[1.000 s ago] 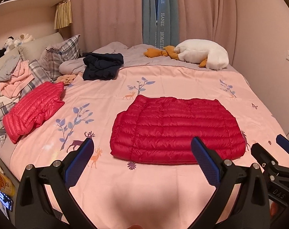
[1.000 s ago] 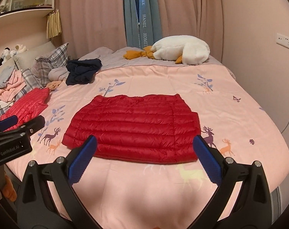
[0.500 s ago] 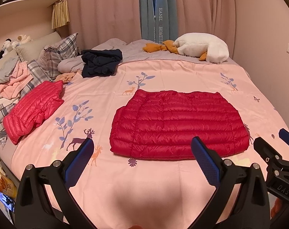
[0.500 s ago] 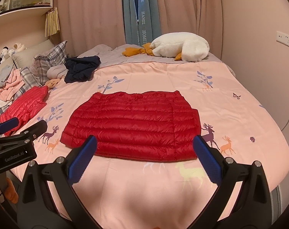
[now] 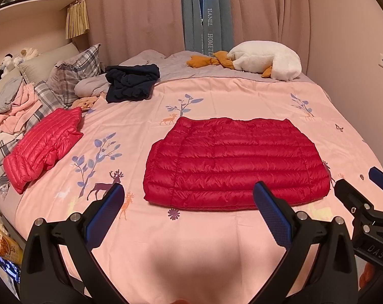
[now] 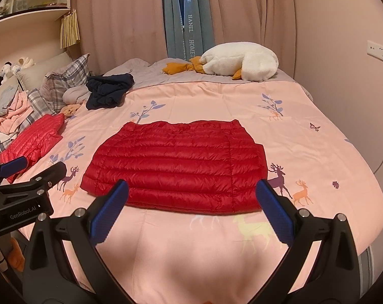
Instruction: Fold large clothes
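We hold both grippers above the near edge of the bed [image 5: 216, 240], and neither touches any cloth. Our left gripper [image 5: 188, 210] has its jaws spread wide with nothing between them; its blue pads [image 5: 273, 217] frame the near hem of the red jacket [image 5: 234, 164]. Our right gripper [image 6: 191, 207] is likewise spread wide and empty, and it too looks over the jacket's near hem. In the left view the right gripper shows at the right border; in the right view the left gripper shows at the left border.

The red jacket lies folded into a flat, wide rectangle in the middle of the pink sheet [image 6: 305, 136], its quilted ribs running across. A printed deer [image 6: 278, 177] sits just beside its right edge, and a small flower print [image 5: 174, 213] just before its near left corner.

Well apart to the left lies a pink jacket [image 5: 43, 149], folded, close to the plaid pillows [image 5: 75, 73]. A dark garment [image 5: 132, 82] lies crumpled farther back, near the pillows. At the far side a white plush goose [image 6: 242, 60] rests on the grey cover [image 6: 140, 73], before the curtains [image 5: 140, 12].
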The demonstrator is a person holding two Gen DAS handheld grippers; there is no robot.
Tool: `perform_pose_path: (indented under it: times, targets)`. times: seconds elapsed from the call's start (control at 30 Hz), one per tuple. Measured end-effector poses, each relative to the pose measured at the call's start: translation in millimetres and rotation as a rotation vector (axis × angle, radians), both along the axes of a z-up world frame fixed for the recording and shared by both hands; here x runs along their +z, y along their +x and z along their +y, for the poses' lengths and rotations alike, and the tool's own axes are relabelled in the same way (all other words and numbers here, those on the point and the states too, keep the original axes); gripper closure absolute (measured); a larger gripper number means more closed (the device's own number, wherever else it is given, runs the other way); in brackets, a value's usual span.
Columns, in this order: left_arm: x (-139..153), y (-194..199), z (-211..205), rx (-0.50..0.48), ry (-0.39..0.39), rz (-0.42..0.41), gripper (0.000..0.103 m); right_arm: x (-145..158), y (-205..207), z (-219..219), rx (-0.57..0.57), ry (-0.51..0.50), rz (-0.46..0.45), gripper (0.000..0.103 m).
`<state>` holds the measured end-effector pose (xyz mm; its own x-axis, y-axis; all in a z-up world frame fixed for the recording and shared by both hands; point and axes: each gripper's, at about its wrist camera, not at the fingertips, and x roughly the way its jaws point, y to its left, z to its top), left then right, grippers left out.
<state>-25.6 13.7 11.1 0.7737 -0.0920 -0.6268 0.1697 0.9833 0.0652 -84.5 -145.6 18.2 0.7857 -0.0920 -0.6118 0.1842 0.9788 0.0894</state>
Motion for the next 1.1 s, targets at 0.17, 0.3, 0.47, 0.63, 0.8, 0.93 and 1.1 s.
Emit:
perform_pose_path:
  times: [0.17, 0.3, 0.47, 0.63, 0.8, 0.93, 1.1]
  targets:
    - [-0.8, 0.6, -1.5, -0.002, 0.003, 0.006, 0.001, -0.6, -0.2, 3.4, 0.005, -0.005, 0.003, 0.002]
    - [-0.7, -0.7, -2.3, -0.005, 0.006, 0.006, 0.001, -1.6, 0.5, 4.0, 0.007, -0.004, 0.005, 0.002]
    - [-0.9, -0.9, -3.3, -0.006, 0.008, 0.007, 0.001, -1.7, 0.4, 3.9, 0.005, -0.005, 0.008, 0.002]
    - [-0.7, -1.3, -5.1, -0.017, 0.004, 0.008, 0.001, -1.7, 0.3, 4.1, 0.004, -0.004, 0.009, 0.002]
    - [-1.1, -1.1, -4.1, -0.013, 0.003, 0.009, 0.001, -2.3, 0.4, 4.4, 0.004, -0.001, 0.008, 0.002]
    - [-1.7, 1.5, -3.0, -0.015, -0.009, 0.021, 0.001, -3.0, 0.4, 5.3, 0.008, -0.002, 0.009, 0.002]
    - [-2.3, 1.5, -4.0, -0.023, -0.005, 0.021, 0.001, -4.8, 0.2, 7.1, 0.009, 0.000, 0.010, 0.002]
